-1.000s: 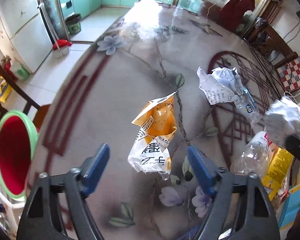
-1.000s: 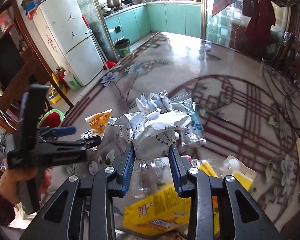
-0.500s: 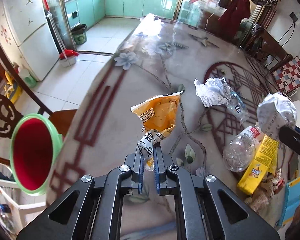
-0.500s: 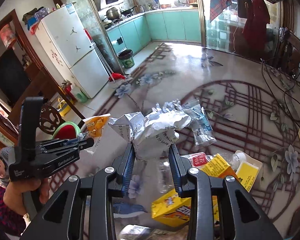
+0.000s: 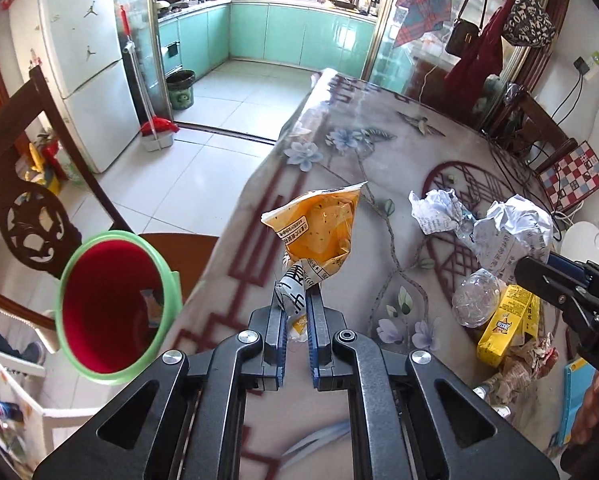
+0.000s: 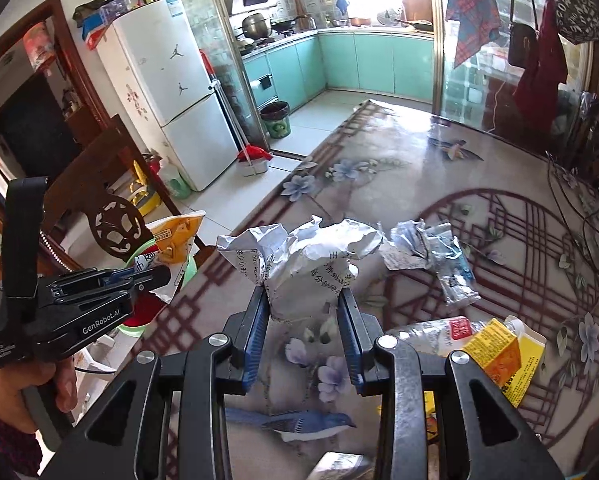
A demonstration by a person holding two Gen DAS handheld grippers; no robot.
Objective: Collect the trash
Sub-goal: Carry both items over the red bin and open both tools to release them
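My left gripper (image 5: pixel 297 312) is shut on an orange snack wrapper (image 5: pixel 319 228) and holds it above the table's left edge. The wrapper also shows in the right wrist view (image 6: pixel 175 236). A green bin with a red inside (image 5: pixel 111 304) stands beside the table, to the left of the gripper. My right gripper (image 6: pixel 303 312) is shut on a crumpled paper ball (image 6: pixel 303 260) and holds it above the table. That paper ball also shows in the left wrist view (image 5: pixel 511 236).
On the floral table (image 6: pixel 399 176) lie another crumpled paper with clear plastic (image 6: pixel 423 244), a crushed clear bottle (image 6: pixel 431 332) and a yellow carton (image 6: pixel 499 356). A dark wooden chair (image 5: pixel 27 208) stands behind the bin. A fridge (image 6: pixel 171 96) stands beyond.
My left gripper closed on the orange wrapper and lifted it off the table toward the left edge. My right gripper rose and pulled back with the paper ball.
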